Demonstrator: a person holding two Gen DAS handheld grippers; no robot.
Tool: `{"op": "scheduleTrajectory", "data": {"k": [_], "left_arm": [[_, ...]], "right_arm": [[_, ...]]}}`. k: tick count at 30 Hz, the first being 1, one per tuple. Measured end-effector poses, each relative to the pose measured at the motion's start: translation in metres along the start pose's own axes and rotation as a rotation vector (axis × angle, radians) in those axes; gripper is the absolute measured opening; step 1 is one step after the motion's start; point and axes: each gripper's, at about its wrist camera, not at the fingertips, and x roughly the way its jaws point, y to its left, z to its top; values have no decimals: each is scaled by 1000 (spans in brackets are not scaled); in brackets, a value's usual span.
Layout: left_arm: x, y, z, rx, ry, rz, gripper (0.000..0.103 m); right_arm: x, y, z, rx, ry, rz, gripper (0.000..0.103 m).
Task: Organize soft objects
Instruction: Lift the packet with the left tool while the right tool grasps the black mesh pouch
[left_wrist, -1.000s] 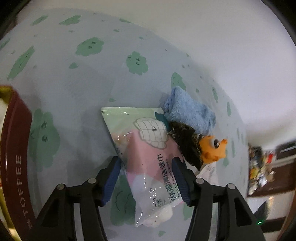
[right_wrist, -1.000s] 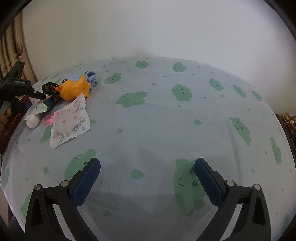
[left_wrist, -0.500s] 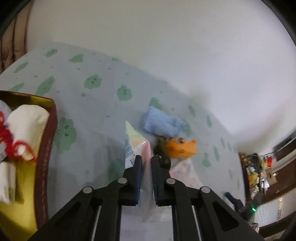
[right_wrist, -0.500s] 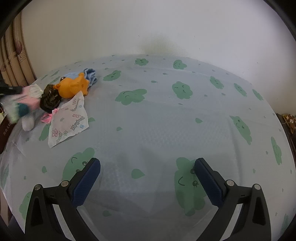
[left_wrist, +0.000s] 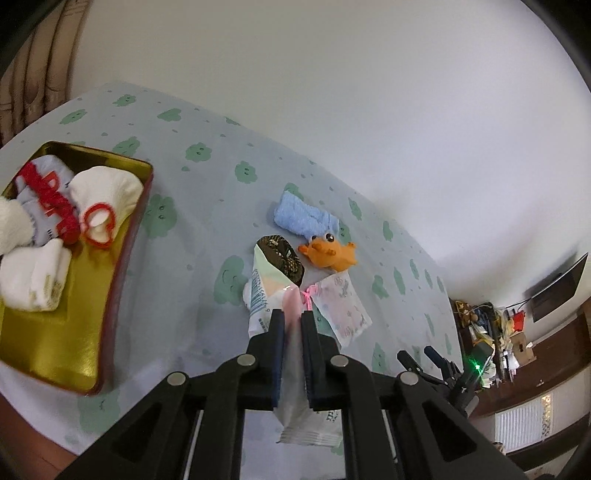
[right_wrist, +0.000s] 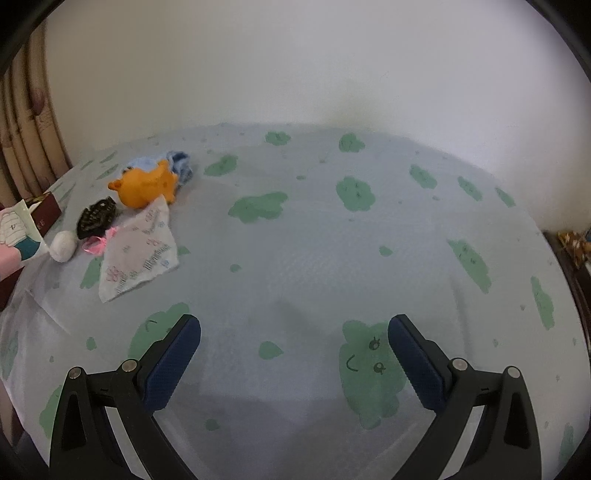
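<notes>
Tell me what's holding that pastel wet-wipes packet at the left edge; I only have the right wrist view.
Observer: The left gripper is shut on the soft pastel wet-wipes packet, pinching it across its middle.
Operator: Where could it go?
Observer: An open red tin with a gold inside sits to the packet's left.
Operator: Is it full?
Observer: No. Rolled white socks and other soft pieces fill its far end, and the near gold floor is bare.

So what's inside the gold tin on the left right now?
The gold tin holds rolled white socks, a pale blue sock with red lettering and a red ring. Its near half is bare. Anything beneath the socks is covered.
</notes>
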Motion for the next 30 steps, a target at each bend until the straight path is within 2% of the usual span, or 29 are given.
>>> {"op": "scheduleTrajectory", "data": {"k": [2,4,9,12,15,17,19,27,30], "left_arm": [[-10,4,-1,-2,-13,2,9],[-20,8,0,-9,-26,6,9],[-37,22,3,-39,-40,-2,9],[-48,30,6,-48,-57,-2,9],[-57,40,9,-65,-70,0,9],[-64,48,11,-77,-78,-1,9],[-70,54,12,-90,-84,-1,9],[-105,77,20,-97,-137,28,9],[-116,88,24,-100,-154,45,9]], "right_arm": [[-5,8,3,-17,-19,47,101],[-7,21,11,-3,-13,142,101],[-14,79,51,-38,-22,346,101],[-9,119,75,-68,5,438,100],[8,152,94,-85,58,499,94],[27,173,102,-94,106,520,76],[42,183,106,-94,150,519,71],[89,206,116,-60,256,479,70],[103,213,118,-80,273,428,70]]}}
